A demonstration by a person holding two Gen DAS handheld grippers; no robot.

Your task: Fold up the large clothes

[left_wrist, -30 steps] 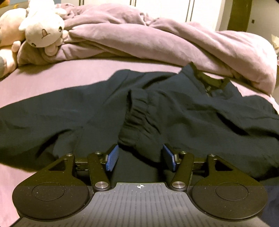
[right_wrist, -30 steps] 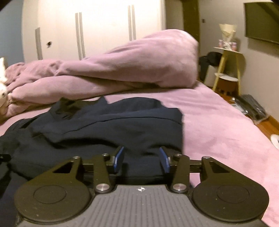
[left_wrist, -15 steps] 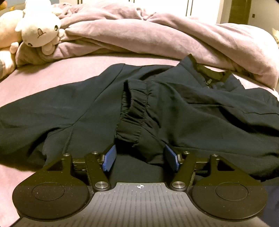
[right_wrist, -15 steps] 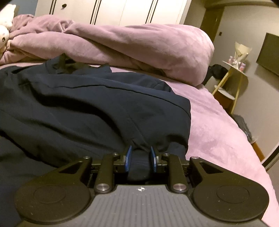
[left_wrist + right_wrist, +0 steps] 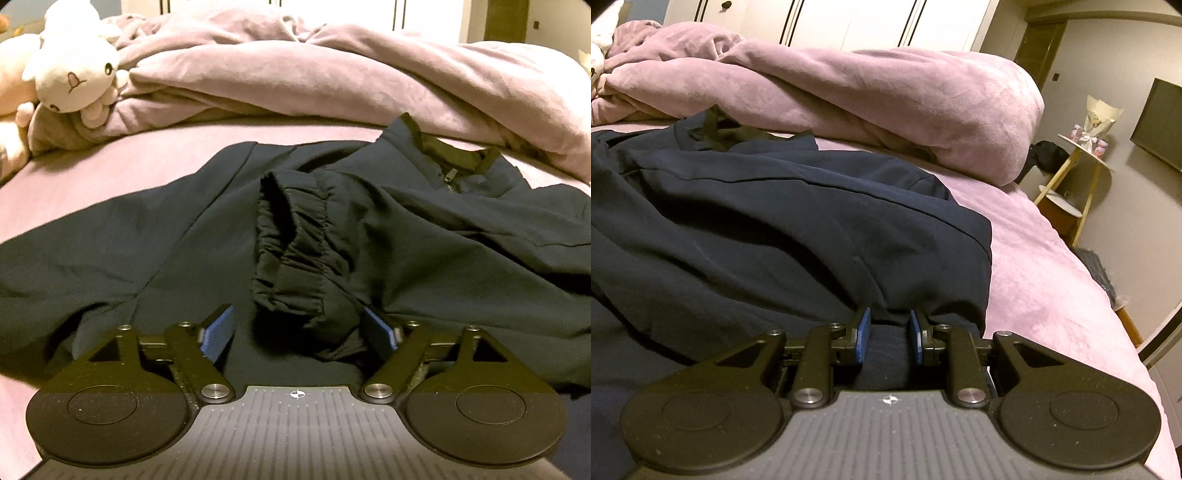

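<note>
1. A pink-sheeted bed carries a rumpled pink duvet along its far side.
2. The dark navy jacket lies spread across the near half of the bed, creased, its collar toward the duvet.
3. An elastic sleeve cuff lies bunched on top of the jacket, middle near.
4. The left gripper has its fingers spread wide around the cuff's sleeve.
5. The right gripper has its fingers narrowed onto the jacket's near right hem.
6. A white plush toy sits far left.

Dark jacket — rumpled, sleeve cuff apparently folded inward, on bed
</note>
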